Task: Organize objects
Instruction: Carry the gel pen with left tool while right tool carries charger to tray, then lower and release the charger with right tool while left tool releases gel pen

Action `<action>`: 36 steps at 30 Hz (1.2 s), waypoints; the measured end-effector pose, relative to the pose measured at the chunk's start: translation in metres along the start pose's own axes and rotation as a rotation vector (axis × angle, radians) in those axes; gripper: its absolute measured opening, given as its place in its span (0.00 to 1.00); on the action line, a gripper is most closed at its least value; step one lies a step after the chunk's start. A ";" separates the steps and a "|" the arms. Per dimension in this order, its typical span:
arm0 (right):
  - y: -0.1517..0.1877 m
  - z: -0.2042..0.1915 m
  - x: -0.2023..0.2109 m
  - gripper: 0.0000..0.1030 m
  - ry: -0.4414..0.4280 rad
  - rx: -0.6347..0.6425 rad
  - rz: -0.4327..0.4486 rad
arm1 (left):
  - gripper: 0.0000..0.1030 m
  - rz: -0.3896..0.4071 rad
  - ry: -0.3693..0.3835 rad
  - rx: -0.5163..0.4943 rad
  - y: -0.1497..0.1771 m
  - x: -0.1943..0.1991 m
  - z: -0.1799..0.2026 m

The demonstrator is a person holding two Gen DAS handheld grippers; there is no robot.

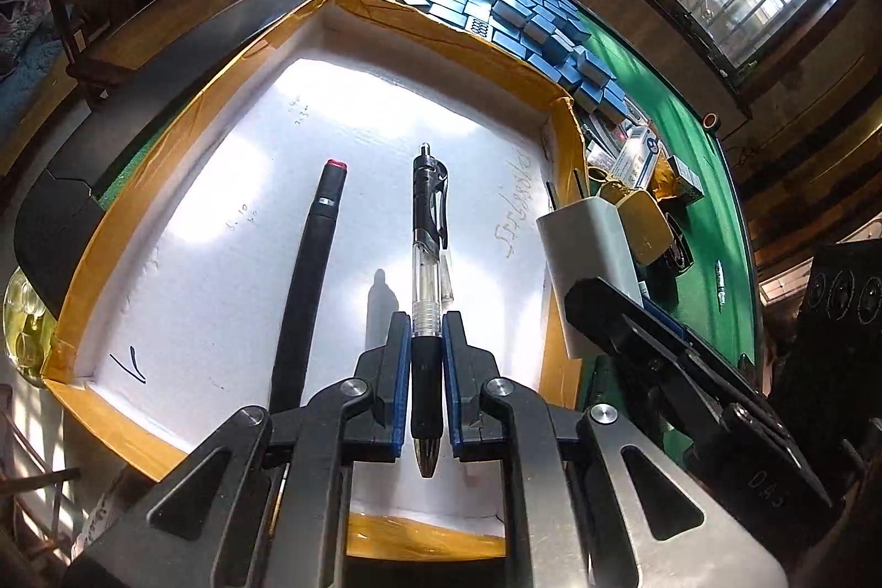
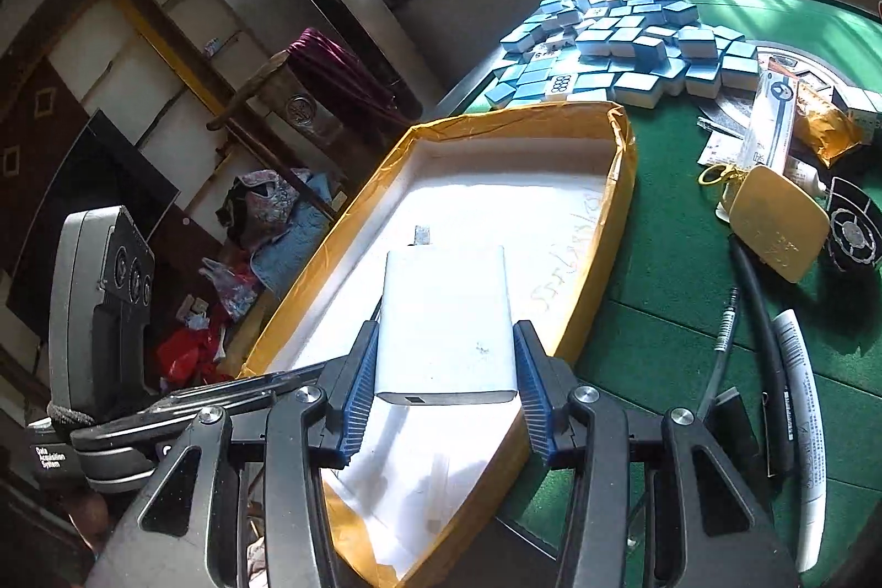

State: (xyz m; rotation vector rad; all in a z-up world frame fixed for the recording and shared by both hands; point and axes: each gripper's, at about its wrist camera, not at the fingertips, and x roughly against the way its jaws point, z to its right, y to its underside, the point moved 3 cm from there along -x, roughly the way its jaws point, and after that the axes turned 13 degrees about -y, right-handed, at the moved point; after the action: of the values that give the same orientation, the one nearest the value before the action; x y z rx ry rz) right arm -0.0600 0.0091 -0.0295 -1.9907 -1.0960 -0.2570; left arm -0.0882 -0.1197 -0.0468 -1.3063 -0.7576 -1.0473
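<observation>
Over the white tray [image 1: 165,257], the right gripper [image 2: 445,367] clamped a stiff, smooth white charger [image 2: 446,318] by its flat sides, while the left gripper [image 1: 426,367] pinched a light, probably slippery pen [image 1: 429,252] at its rubber grip.

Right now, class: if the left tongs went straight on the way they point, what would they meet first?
Probably the white floor of the box; the left tongs, holding the pen, point down into it. Depth is uncertain.
</observation>
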 end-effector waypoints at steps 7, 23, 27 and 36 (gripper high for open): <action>-0.008 0.006 -0.028 0.41 0.049 -0.004 -0.055 | 0.09 -0.070 -0.020 -0.009 0.013 -0.021 -0.003; -0.003 0.008 -0.033 0.41 0.241 0.115 -0.110 | 0.09 -0.034 -0.107 -0.076 0.017 -0.024 0.009; -0.004 0.004 -0.039 0.41 0.279 0.140 -0.106 | 0.09 0.000 -0.168 -0.091 0.017 -0.022 0.008; -0.006 0.000 -0.052 0.40 0.367 0.204 -0.131 | 0.09 0.014 -0.206 -0.095 0.016 -0.022 0.002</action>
State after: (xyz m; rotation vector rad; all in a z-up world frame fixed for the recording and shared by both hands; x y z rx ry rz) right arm -0.0959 -0.0202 -0.0534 -1.6140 -0.9724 -0.5353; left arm -0.0817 -0.1144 -0.0726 -1.5159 -0.8596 -0.9564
